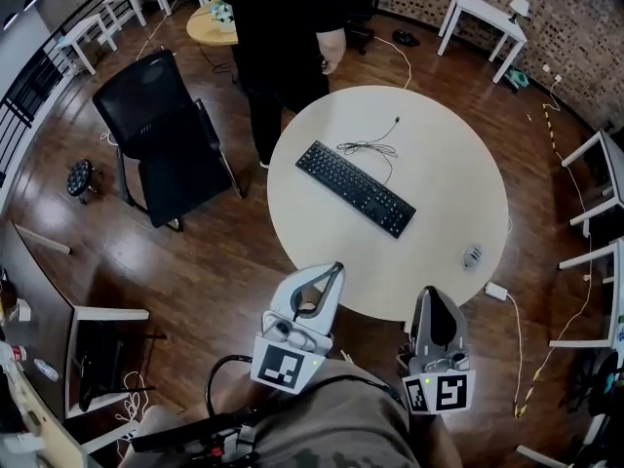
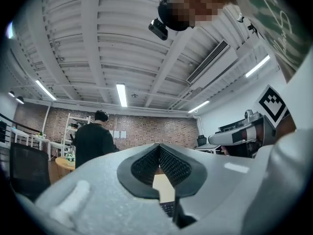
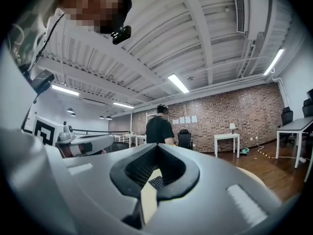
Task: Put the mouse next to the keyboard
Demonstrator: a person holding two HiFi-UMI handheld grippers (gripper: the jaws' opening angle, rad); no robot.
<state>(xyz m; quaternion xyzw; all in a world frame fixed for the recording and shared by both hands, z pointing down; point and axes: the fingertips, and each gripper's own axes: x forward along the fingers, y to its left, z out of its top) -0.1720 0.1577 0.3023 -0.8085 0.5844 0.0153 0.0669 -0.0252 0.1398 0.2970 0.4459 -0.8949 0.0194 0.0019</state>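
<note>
We see the mouse [image 1: 473, 255] lying near the right edge of the round worktop [image 1: 439, 135], well apart from the black keyboard [image 1: 355, 188], which sits slantwise at the middle. At the near edge we hold the left gripper [image 1: 334, 269] and the right gripper [image 1: 430, 293], each with its jaws pressed together on nothing. A person [image 1: 278, 37] stands at the far side, beside a black chair [image 1: 161, 130].

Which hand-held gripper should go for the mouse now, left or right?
Right. The mouse lies near the right edge of the table, nearer the right hand-held gripper than the left hand-held gripper. Both are shut and empty, so its jaws must open first.
</note>
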